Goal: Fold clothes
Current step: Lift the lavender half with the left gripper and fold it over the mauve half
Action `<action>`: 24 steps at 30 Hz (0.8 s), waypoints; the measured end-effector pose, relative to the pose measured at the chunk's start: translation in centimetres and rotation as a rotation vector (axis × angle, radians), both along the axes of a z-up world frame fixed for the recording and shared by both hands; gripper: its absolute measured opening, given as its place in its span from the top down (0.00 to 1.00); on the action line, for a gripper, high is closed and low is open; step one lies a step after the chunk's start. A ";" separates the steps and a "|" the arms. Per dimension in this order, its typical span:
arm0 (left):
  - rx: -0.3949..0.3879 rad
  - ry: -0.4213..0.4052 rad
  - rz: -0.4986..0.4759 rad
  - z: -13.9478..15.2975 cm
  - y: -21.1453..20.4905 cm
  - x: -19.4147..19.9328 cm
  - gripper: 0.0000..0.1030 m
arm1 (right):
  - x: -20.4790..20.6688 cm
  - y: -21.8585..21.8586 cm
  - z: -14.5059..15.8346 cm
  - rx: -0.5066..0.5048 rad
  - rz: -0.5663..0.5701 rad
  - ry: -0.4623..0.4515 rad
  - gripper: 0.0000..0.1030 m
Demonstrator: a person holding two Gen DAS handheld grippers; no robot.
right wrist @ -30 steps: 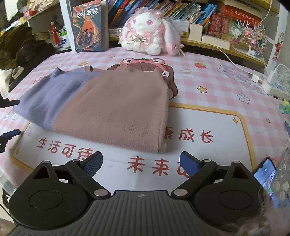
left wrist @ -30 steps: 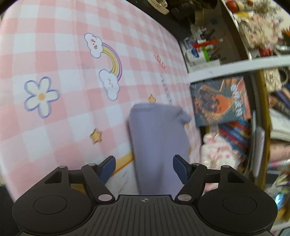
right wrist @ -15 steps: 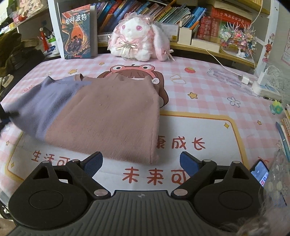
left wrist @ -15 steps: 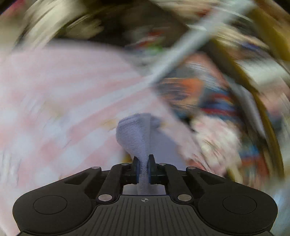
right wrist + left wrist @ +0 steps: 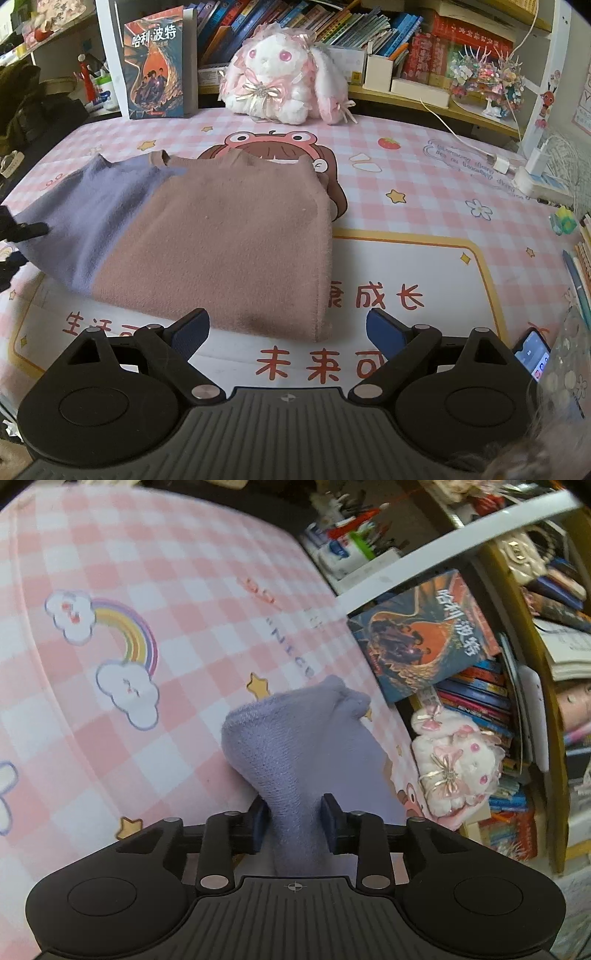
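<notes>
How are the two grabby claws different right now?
The left gripper has its jaws close together, with the purple sleeve bunched between them; its jaws have just been opening a little. The right gripper stands wide open with nothing between its pads.

The left gripper sits at the sweater's purple edge; the right gripper hovers short of the sweater's brown part, above the mat.

Both have black bodies and blue pads.

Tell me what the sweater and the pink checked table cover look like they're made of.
The sweater looks like soft, fuzzy fleece or brushed knit, matte: its purple sleeve shows a short nap and bunches between the left gripper pads. The table cover looks like smooth printed vinyl or rubber mat: it lies flat with a slight sheen and crisp cartoon prints. Neither can be told for certain.
</notes>
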State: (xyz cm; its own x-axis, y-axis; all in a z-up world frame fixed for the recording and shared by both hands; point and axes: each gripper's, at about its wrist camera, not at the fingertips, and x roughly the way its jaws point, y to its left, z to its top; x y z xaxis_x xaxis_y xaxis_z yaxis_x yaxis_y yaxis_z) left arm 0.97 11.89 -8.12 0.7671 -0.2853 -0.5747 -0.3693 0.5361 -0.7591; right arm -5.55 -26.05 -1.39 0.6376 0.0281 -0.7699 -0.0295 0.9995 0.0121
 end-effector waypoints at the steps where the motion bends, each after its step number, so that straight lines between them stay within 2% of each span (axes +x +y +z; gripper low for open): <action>1: -0.018 -0.007 0.008 -0.2 0.1 0.0 0.69 | 0.0 0.0 0.1 -0.002 0.000 -0.002 0.11; 3: -0.050 -0.016 0.024 -0.6 0.3 0.2 0.69 | -0.1 0.0 0.2 -0.003 -0.003 -0.006 0.11; 5: -0.064 -0.018 0.036 -0.9 0.5 0.4 0.74 | -0.2 -0.2 0.3 0.000 -0.015 -0.016 0.11; 7: -0.059 -0.015 0.037 -1.1 0.8 0.7 0.85 | -0.2 -0.6 0.7 0.015 -0.044 -0.032 0.11; 13: -0.016 -0.019 0.050 -1.2 2.3 1.0 0.87 | 0.5 -1.2 0.7 0.020 -0.107 -0.032 0.11; 24: 0.042 -0.043 0.087 -1.5 4.2 0.2 0.87 | 2.4 1.5 -0.6 -0.030 0.042 -0.002 0.13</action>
State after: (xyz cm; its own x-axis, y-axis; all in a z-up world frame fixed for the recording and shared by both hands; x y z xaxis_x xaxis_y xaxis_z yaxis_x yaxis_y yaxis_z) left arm 1.15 16.11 -9.64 0.8122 -0.1929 -0.5505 -0.3831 0.5352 -0.7529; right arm -3.15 -24.57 -2.04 0.6380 0.0320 -0.7694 -0.0717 0.9973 -0.0180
